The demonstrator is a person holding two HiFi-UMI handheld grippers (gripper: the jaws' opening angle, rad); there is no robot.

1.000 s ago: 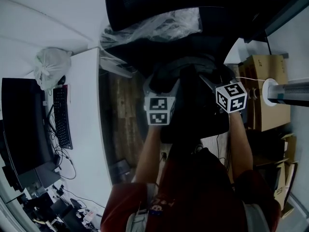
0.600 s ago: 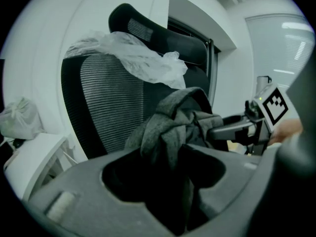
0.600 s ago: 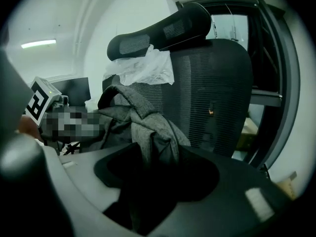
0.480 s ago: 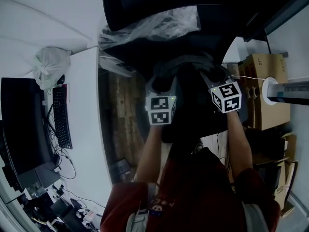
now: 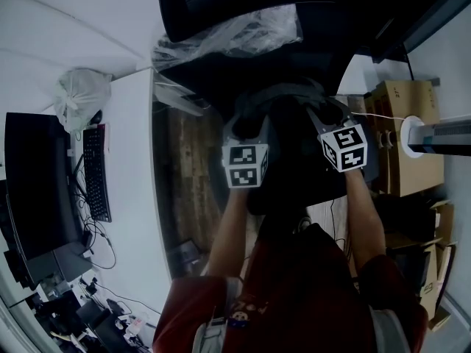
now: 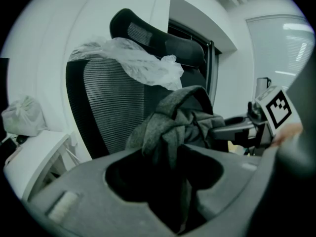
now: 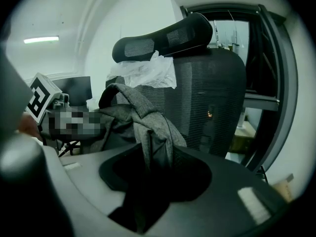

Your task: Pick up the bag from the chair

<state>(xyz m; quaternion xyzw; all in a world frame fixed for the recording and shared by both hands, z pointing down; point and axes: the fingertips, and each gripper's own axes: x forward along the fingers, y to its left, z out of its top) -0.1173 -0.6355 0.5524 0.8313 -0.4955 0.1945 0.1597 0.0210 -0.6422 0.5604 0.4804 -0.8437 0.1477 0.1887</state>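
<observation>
A grey fabric bag (image 5: pixel 288 96) hangs between my two grippers over the seat of a black mesh office chair (image 5: pixel 221 6). My left gripper (image 5: pixel 247 122) is shut on a fold of the bag (image 6: pixel 173 127), which runs down into its closed jaws. My right gripper (image 5: pixel 324 113) is shut on the bag's grey strap (image 7: pixel 143 127). Seen from the left gripper view, the right gripper's marker cube (image 6: pixel 272 110) sits just beyond the bag. Clear plastic sheeting (image 5: pixel 235 39) lies draped over the chair back (image 7: pixel 207 83).
A white desk (image 5: pixel 129 197) stands at the left with a keyboard (image 5: pixel 96 175), a monitor (image 5: pixel 37 190) and a knotted white plastic bag (image 5: pixel 73 98). Cardboard boxes (image 5: pixel 405 138) stand at the right. Wooden floor (image 5: pixel 188 160) shows between desk and chair.
Both grippers have edged slightly up and away from my body with the bag still held. The right gripper has also shifted a little to the left.
</observation>
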